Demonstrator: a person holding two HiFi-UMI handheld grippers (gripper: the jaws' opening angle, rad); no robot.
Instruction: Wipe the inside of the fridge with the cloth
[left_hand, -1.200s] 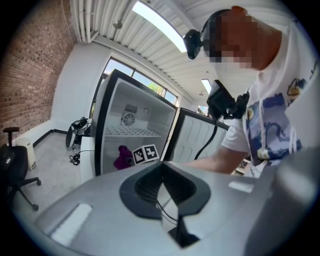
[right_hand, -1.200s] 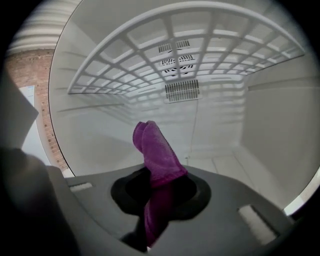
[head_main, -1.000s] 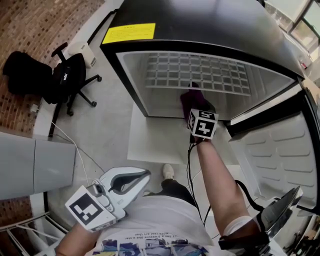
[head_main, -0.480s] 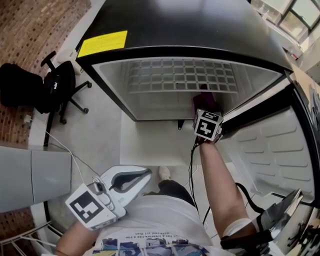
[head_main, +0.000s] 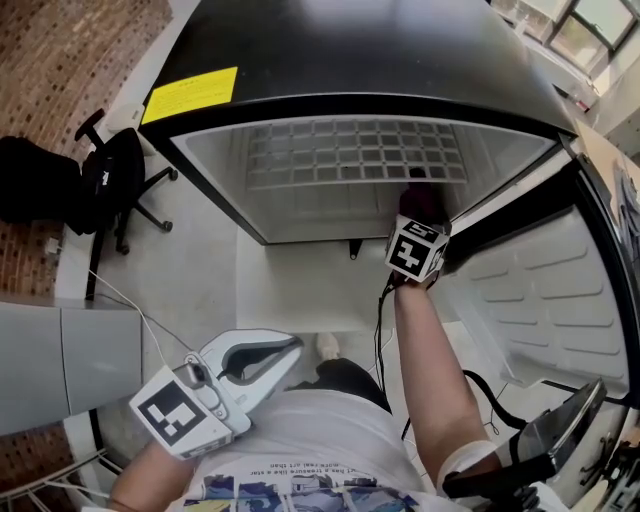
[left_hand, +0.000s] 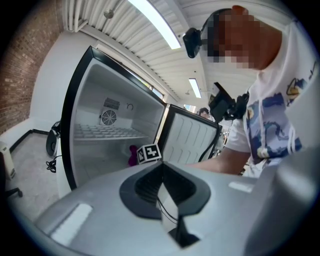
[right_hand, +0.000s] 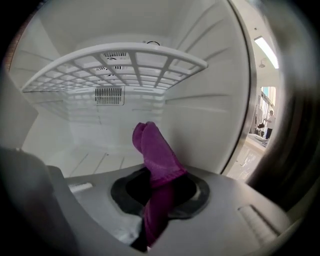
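Grey left claw (head_main: 290, 350) and right claw (right_hand: 156, 215), black-and-white marker cubes (head_main: 172, 415), white T-shirt (head_main: 300, 440) with blue print

No wording can be read anywhere: a yellow label (head_main: 190, 95) is seen at the far left of the black fridge (head_main: 380, 50) top, its print too small to be made out, and only black-and-white square markers are borne by the left gripper (head_main: 291, 348) and right gripper (head_main: 417, 212).
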